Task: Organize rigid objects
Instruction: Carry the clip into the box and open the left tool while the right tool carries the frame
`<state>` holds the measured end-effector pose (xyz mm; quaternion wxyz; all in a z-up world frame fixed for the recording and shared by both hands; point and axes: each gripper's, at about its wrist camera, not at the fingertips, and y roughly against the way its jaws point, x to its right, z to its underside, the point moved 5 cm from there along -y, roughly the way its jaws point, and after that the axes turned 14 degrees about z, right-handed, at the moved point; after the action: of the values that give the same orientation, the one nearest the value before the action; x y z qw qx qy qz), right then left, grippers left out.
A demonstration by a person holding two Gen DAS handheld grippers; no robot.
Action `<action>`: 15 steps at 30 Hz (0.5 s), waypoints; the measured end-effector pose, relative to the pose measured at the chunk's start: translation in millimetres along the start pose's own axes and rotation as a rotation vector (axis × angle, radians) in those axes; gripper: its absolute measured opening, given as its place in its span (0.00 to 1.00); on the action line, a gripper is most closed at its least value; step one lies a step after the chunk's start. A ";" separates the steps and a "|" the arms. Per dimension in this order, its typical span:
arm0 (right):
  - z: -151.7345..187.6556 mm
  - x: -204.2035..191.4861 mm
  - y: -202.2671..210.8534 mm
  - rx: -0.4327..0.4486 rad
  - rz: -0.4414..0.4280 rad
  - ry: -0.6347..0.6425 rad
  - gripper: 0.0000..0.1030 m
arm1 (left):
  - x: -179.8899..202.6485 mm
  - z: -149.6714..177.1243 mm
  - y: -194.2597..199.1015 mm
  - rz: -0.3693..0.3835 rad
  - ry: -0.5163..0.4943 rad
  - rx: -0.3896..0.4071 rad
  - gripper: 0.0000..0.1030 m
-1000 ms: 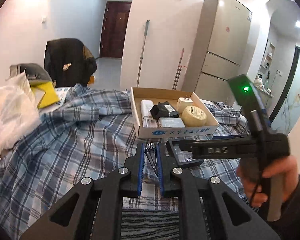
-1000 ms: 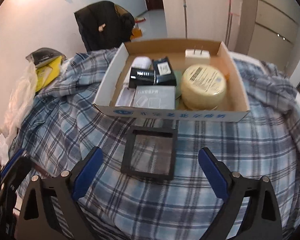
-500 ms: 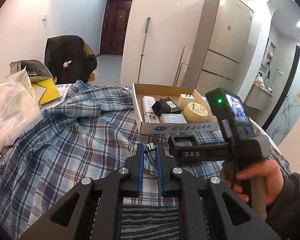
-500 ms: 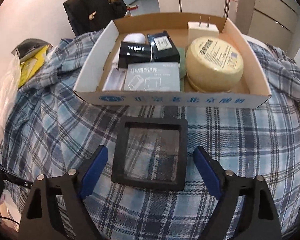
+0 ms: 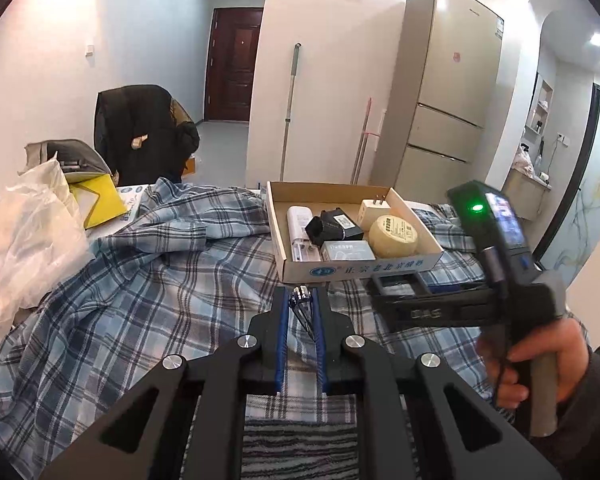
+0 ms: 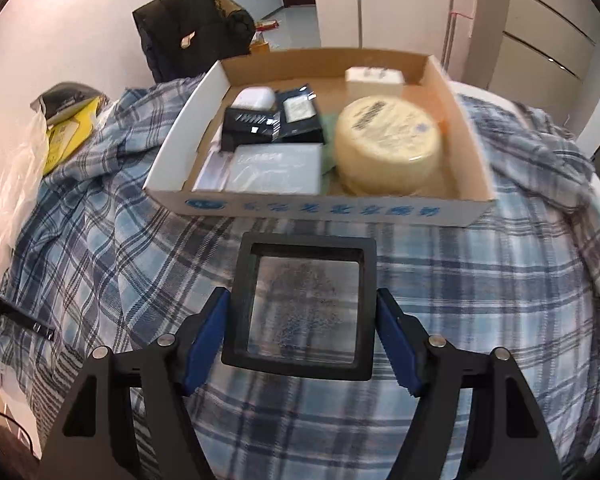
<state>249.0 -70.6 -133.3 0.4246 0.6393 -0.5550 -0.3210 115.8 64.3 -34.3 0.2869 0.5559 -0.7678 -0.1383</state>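
A black square frame with a clear pane [image 6: 302, 304] lies flat on the plaid cloth, just in front of the cardboard box [image 6: 300, 211]. My right gripper [image 6: 302, 297] points down over it, jaws closing, a blue pad at each side edge of the frame and not visibly pressing. The box holds a round yellow tin [image 6: 388, 144], a white plug [image 6: 374, 78], black packs [image 6: 256, 124] and a grey flat case [image 6: 274, 168]. My left gripper [image 5: 302, 300] is shut on a thin metal-tipped object [image 5: 301, 293], left of a hand [image 5: 540, 364] holding the right gripper.
A blue plaid shirt [image 5: 152, 280] covers the table. A white plastic bag [image 5: 24, 240] and a yellow item [image 5: 96, 200] sit at the left edge. Behind stand a chair draped with a black jacket [image 5: 140, 132], a mop [image 5: 290, 100] and a fridge [image 5: 444, 92].
My right gripper has come down and forward over the black frame, and its jaws have narrowed from wide apart to the frame's sides. The left gripper has kept still.
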 end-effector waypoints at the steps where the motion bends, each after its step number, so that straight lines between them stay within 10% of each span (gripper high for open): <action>1: -0.7 5.6 3.7 0.009 0.003 -0.002 0.69 | 0.7 -2.0 -1.1 0.006 0.002 -0.002 0.13; 15: -47.6 57.9 74.8 0.215 0.004 -0.037 0.69 | 18.5 -53.5 -9.1 0.026 -0.052 -0.004 0.13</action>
<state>268.6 -120.3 -41.9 0.3436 0.6742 -0.5951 -0.2705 150.6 49.6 8.9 0.2700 0.5415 -0.7818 -0.1505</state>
